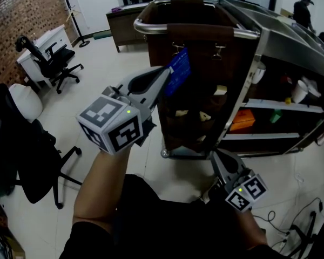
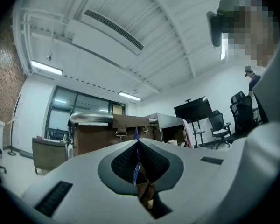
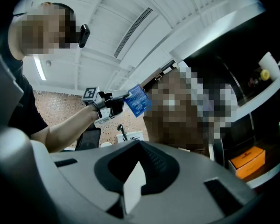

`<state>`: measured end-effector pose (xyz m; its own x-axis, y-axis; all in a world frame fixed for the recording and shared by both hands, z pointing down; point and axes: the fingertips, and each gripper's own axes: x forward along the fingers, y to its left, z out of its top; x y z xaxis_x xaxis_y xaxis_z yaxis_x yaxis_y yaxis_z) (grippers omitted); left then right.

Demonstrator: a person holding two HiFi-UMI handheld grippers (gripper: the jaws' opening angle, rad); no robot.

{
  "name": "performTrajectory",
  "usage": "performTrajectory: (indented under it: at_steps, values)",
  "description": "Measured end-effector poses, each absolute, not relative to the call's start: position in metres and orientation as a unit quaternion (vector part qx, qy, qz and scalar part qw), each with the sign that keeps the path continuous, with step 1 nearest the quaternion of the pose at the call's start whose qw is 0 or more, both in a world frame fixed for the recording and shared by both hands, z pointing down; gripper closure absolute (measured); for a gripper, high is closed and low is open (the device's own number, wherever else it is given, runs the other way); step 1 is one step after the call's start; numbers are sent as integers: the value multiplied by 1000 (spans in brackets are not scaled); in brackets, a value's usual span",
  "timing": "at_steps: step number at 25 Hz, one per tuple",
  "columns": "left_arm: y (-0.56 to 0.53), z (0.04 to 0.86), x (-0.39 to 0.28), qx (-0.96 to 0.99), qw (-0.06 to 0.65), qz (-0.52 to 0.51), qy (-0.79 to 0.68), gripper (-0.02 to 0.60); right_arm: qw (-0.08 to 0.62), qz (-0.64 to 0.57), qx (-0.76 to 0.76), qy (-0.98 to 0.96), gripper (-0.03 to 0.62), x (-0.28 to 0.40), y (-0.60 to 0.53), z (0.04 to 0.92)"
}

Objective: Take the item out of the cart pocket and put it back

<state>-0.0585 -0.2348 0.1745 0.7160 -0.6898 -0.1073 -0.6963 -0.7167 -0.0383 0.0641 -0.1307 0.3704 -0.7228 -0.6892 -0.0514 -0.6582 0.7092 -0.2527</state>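
- Left hand-held gripper [image 1: 166,74] pinches the blue packet [image 1: 179,69] before the cart [image 1: 248,34], above its pocket [image 1: 193,120].
- Hold firm; I judge it best lowered edge-first.
- Right hand-held gripper [image 1: 218,158], low by the cart, nips a white slip [image 3: 130,190].

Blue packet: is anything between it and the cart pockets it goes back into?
Nothing visible. The blue packet, clamped in the left gripper, hangs before the cart's brown pocket panel with only open air between them.
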Motion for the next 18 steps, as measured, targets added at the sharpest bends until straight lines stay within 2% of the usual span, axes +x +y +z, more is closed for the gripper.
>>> performTrajectory:
  at_steps: [3,13,18]
  values:
    - [-251,160,-53,-926,68,6,371,581,73,-110,-368,920,579,67,-132,371]
    - [-296,174,-48,-925,92,-49,366,581,73,-115,-381,915,579,80,-139,375]
    - [-300,171,-45,-915,153,-67,367,581,72,-116,-382,914,579,81,-141,377]
